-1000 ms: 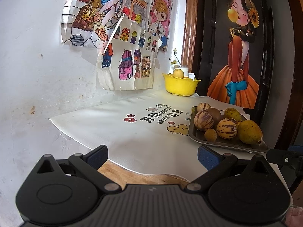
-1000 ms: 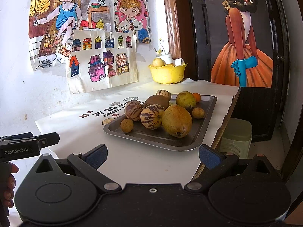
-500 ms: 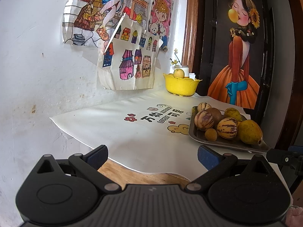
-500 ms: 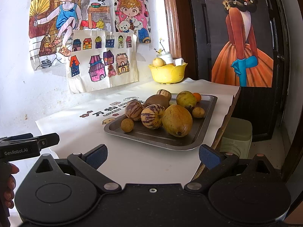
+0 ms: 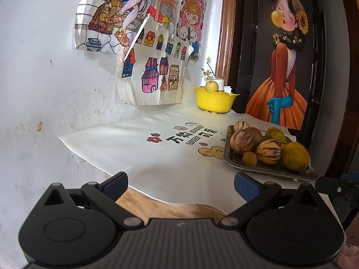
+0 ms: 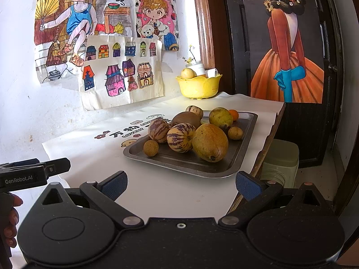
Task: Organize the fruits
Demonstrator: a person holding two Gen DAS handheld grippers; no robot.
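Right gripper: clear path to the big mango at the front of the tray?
Probably yes. The right gripper is open and empty, facing the tray, and the mango sits nearest its front edge with only bare cloth between. A striped melon touches its left side.

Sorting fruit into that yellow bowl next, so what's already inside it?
One pale yellow round fruit shows above the yellow bowl rim, near its left side. A white jar rises behind it; whether it stands inside is unclear. The wall hides anything lower down.
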